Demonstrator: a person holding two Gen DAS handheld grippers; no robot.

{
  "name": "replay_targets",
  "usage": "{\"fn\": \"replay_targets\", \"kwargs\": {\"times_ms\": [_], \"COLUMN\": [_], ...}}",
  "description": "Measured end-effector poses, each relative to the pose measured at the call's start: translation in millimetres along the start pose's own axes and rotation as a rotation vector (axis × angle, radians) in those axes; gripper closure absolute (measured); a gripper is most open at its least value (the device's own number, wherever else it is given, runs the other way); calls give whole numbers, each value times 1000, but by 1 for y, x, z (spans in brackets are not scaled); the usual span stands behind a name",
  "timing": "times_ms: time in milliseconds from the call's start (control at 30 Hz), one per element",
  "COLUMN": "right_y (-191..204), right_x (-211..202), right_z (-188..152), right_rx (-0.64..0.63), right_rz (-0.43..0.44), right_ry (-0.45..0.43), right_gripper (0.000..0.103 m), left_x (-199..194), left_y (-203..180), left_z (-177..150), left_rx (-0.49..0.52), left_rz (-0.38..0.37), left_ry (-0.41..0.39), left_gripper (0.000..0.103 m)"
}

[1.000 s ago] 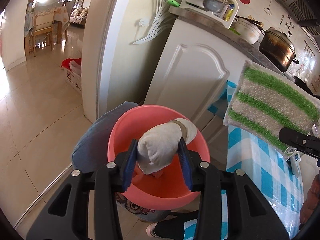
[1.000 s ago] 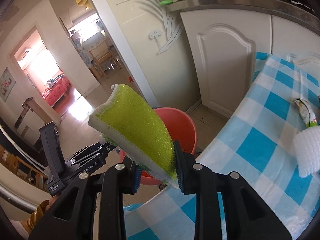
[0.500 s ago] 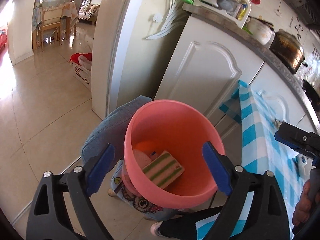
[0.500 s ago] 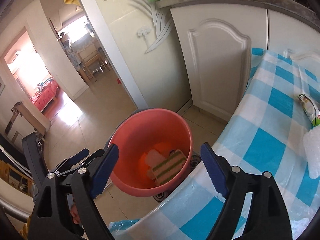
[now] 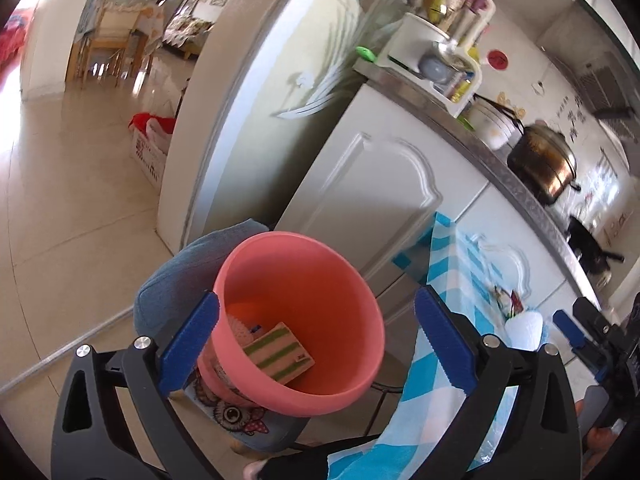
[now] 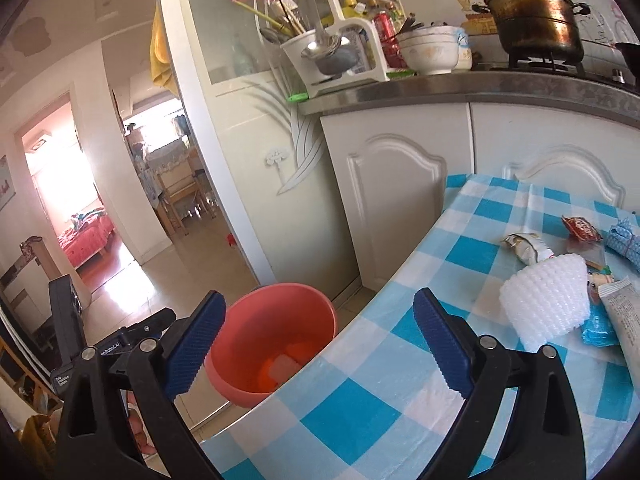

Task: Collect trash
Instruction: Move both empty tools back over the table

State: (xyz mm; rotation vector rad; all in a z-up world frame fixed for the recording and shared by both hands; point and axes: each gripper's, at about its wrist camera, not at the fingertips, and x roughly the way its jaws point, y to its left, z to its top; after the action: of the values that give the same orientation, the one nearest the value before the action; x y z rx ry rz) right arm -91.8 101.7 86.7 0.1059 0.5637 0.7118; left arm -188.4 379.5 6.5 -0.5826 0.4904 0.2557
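No wrapper print or label can be read at this size; the writing on the wall tiles and on the black tool at the left of the right wrist view is too small to make out.

The left gripper (image 5: 316, 338) has its blue pads (image 5: 192, 338) spread wide with nothing between them, and it hangs over the pink bucket (image 5: 352, 280). The bucket stands on a stool with an owl-print cushion (image 5: 232, 414), just beside the left edge of the table. Inside it lie a sponge with green and tan stripes (image 5: 280, 350) and a pale rounded piece (image 5: 236, 326) against the left wall.

The right gripper (image 6: 316, 340) is likewise opened wide and grips nothing; it is held above the table's left edge, over the blue and white checked cloth (image 6: 360, 392). In this view the bucket (image 6: 276, 308) shows below that edge, with pale and orange pieces at its bottom.

The remaining trash lies toward the right edge of the table: a white foam net (image 6: 544, 300), a crumpled wrapper (image 6: 528, 246) behind it, a red packet (image 6: 582, 228), a blue packet (image 6: 598, 326) and a grey pouch (image 6: 624, 316). A folded blue cloth (image 6: 624, 240) sits at the far right.

On the counter behind stand a utensil rack (image 6: 340, 40), white bowls (image 6: 428, 48) and a brass pot (image 6: 532, 12).
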Motion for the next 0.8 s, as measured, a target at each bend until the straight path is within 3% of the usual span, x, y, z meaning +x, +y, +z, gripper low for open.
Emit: {"fn": "replay_targets", "kwargs": {"times_ms": [233, 400, 800], "right_y": [-33, -59, -153], "right_x": [-38, -66, -119], "right_z": [0, 2, -5], "right_rx": [40, 60, 243], "right_rz": [-59, -125, -153], "right_ry": [-117, -171, -233], "right_gripper": [5, 5, 5], "left_x": [-2, -8, -14], "left_y": [-60, -94, -174], "left_z": [-3, -11, -44], "left_rx": [228, 300, 449], "left_rz": [64, 49, -17], "left_ry": [60, 68, 145], "left_gripper": [4, 4, 4]}}
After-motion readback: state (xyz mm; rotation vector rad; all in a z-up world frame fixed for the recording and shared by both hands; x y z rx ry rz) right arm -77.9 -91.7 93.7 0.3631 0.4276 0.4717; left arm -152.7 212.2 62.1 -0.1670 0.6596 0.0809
